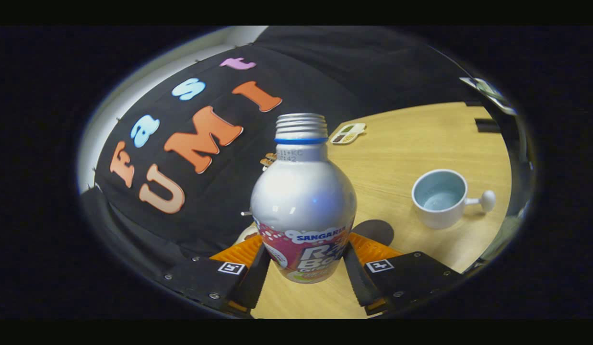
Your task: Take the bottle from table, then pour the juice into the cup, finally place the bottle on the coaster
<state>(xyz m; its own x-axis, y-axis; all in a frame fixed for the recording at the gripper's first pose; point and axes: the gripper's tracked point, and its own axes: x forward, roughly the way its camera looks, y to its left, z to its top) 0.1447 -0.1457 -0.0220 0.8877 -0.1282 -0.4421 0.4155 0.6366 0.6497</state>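
Gripping the bottle [303, 206] low on its labelled body, gripper [303, 268] fingers pressed against both sides, cap off, threaded neck upright. Lifted clear of the wooden table [397, 153]. Beyond and to the right, white cup [440, 197], well apart.

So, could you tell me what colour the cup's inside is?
Pale blue inside the cup, clearest in the gripper view.

Both fingers [354, 275] clamped on bottle [303, 206]
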